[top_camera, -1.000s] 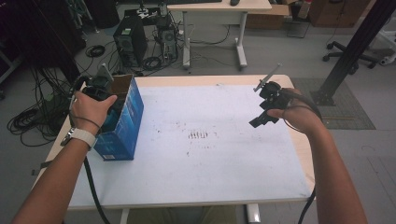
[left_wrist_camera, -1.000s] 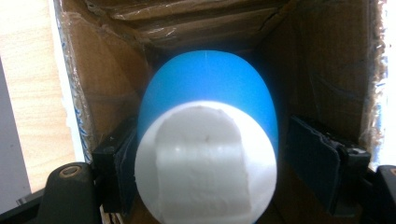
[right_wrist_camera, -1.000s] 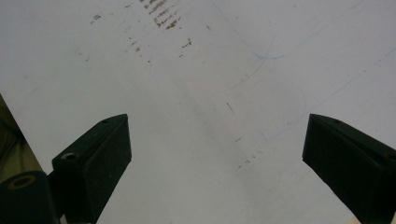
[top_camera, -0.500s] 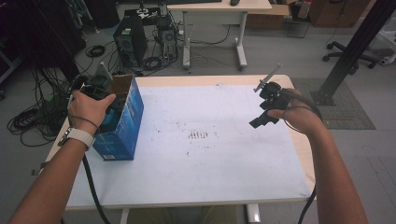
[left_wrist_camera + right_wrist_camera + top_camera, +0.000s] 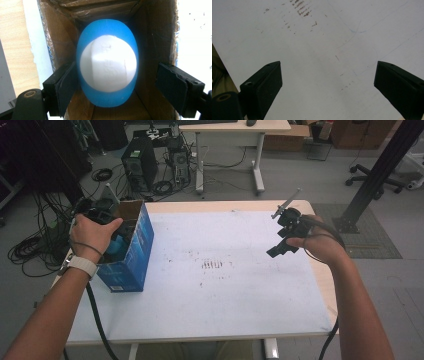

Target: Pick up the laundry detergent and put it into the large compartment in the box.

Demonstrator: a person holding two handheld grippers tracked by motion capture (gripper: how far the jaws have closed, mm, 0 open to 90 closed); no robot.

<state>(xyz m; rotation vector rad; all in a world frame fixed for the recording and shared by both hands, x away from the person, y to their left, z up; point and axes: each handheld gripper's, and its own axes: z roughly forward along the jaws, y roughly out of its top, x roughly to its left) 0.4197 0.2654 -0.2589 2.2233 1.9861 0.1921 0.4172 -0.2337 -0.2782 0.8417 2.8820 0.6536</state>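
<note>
A blue cardboard box [image 5: 131, 255] stands open-topped at the table's left edge. Inside it lies a rounded blue thing with a white face [image 5: 108, 70]; a bit of its blue shows in the high view [image 5: 116, 245]. My left gripper [image 5: 120, 87] reaches down into the box. Its jaws have just been opening: the left pad [image 5: 65, 87] rests against the blue thing and the right pad [image 5: 172, 86] stands clear of it. My right gripper [image 5: 327, 75] hovers open over the bare white tabletop with nothing between its jaws; the high view has it at the table's right side [image 5: 280, 242].
The white tabletop [image 5: 220, 295] carries a patch of small dark marks [image 5: 212, 265] near its middle. Behind the table are a computer tower [image 5: 135, 162], cables on the floor and a second desk [image 5: 235, 127]. A black post stands at the far right [image 5: 380, 170].
</note>
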